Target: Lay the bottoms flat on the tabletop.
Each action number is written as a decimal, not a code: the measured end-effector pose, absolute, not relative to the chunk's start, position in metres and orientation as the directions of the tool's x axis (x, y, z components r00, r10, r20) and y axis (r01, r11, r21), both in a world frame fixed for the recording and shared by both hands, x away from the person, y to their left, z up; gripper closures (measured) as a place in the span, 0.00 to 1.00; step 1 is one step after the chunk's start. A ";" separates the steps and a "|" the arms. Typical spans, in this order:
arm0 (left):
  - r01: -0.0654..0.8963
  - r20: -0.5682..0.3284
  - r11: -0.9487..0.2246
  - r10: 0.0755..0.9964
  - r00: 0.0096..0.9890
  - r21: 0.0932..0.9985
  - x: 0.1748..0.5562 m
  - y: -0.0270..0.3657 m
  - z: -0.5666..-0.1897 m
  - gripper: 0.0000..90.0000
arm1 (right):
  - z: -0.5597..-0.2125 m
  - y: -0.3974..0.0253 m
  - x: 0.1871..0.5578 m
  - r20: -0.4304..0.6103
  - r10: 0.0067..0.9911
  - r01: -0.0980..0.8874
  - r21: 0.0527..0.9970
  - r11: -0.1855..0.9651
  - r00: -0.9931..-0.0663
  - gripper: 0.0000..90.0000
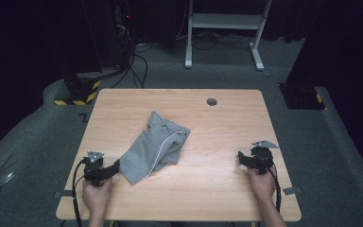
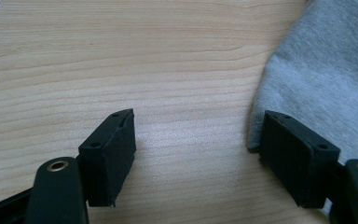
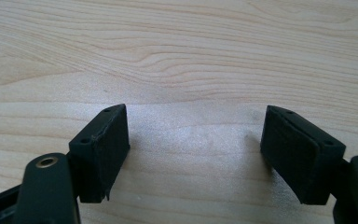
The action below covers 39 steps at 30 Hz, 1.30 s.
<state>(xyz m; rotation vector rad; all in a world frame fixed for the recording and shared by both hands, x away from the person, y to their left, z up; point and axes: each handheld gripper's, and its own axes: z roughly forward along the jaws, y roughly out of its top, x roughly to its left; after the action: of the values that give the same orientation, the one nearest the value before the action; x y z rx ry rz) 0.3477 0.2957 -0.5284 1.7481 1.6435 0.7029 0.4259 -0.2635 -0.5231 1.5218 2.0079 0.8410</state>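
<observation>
Your left gripper (image 1: 116,166): jaws apart at near corner of grey garment (image 1: 157,146), crumpled mid-table (image 1: 217,184), set for corner pinch. Your right gripper (image 1: 241,157): jaws apart, well apart from cloth, likely waiting.

grey garment (image 2: 321,70) runs off the top and right edges in the left gripper view, full shape not readable there. its near corner sits behind the right-hand jaw, contact unclear. in the high view the garment (image 1: 153,146) is bunched; folds hide the underside, so type can't be told. left tool (image 1: 116,168) tips are too small there to judge the gap to the cloth. forearms are cut by the bottom edge. both gripper views crop the tool bodies at the bottom. the far room is too dark to read.
</observation>
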 end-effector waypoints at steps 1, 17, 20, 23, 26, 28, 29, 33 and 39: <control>0.660 -0.039 -0.023 0.996 0.079 0.751 0.348 0.296 -0.528 0.30 | -0.523 -0.263 0.426 -0.011 0.964 0.668 0.719 0.192 -0.265 0.26; 0.660 -0.001 -0.063 0.995 0.096 0.749 0.348 0.290 -0.528 0.36 | -0.523 -0.263 0.427 -0.013 0.964 0.668 0.719 0.193 -0.265 0.26; 0.665 -0.016 -0.060 0.994 0.108 0.744 0.349 0.291 -0.528 0.31 | -0.523 -0.263 0.427 -0.013 0.964 0.668 0.719 0.193 -0.265 0.26; 0.676 -0.023 -0.064 0.993 0.119 0.734 0.350 0.290 -0.526 0.30 | -0.523 -0.263 0.427 -0.013 0.964 0.668 0.719 0.193 -0.265 0.26; 0.667 -0.037 -0.060 0.991 0.130 0.742 0.348 0.289 -0.523 0.29 | -0.523 -0.263 0.427 -0.013 0.964 0.668 0.719 0.193 -0.265 0.26; 0.654 -0.046 -0.063 0.988 0.148 0.754 0.347 0.286 -0.517 0.28 | -0.523 -0.263 0.427 -0.013 0.964 0.668 0.719 0.193 -0.265 0.26; 0.651 -0.046 -0.066 0.987 0.154 0.756 0.347 0.285 -0.515 0.27 | -0.523 -0.263 0.427 -0.013 0.964 0.668 0.719 0.193 -0.265 0.26; 0.643 -0.062 -0.071 0.981 0.183 0.763 0.348 0.280 -0.509 0.26 | -0.523 -0.263 0.427 -0.012 0.964 0.668 0.719 0.192 -0.264 0.26; 0.628 -0.058 -0.103 0.971 0.230 0.771 0.349 0.269 -0.502 0.25 | -0.523 -0.263 0.427 -0.013 0.964 0.667 0.720 0.193 -0.265 0.26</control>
<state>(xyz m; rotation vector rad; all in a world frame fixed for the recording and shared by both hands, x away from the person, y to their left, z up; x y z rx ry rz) 0.3493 0.2688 -0.5016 1.8154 1.4766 0.6320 0.4267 -0.2634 -0.5232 1.5201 2.0059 0.8404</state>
